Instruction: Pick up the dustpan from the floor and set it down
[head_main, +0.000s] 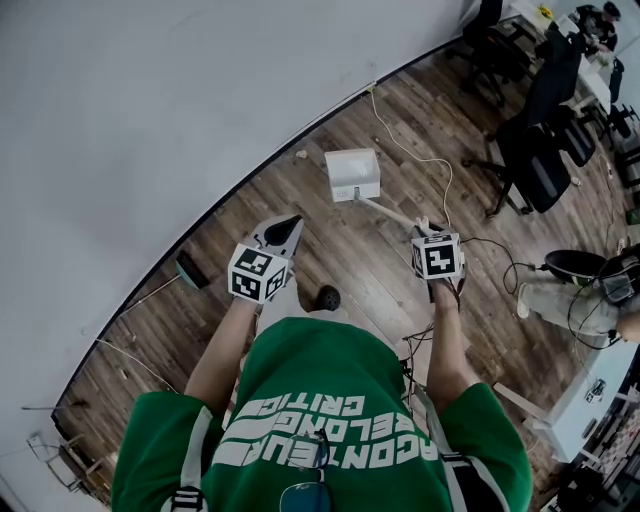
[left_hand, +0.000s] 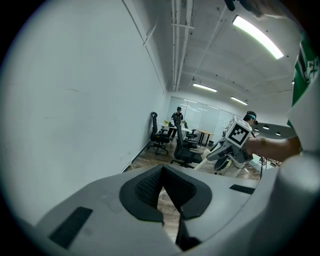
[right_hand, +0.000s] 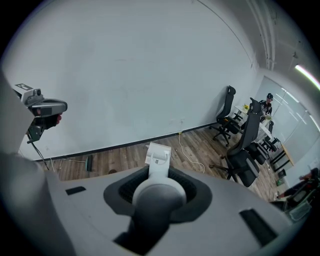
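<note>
The white dustpan (head_main: 352, 174) is out in front of me over the wooden floor, its long white handle (head_main: 393, 212) running back to my right gripper (head_main: 424, 228). That gripper is shut on the handle's end. In the right gripper view the handle (right_hand: 159, 192) fills the gap between the dark pads, and the dustpan (right_hand: 158, 155) shows beyond them. Whether the pan rests on the floor I cannot tell. My left gripper (head_main: 284, 233) hovers to the left of it, shut with nothing in it, its tips meeting in the left gripper view (left_hand: 161, 172).
A grey wall (head_main: 150, 120) curves along the left. A white cable (head_main: 410, 150) trails over the floor behind the dustpan. Office chairs (head_main: 540, 150) and desks stand at the right, with another person (head_main: 570, 300) sitting there. A dark flat object (head_main: 192, 270) lies by the wall.
</note>
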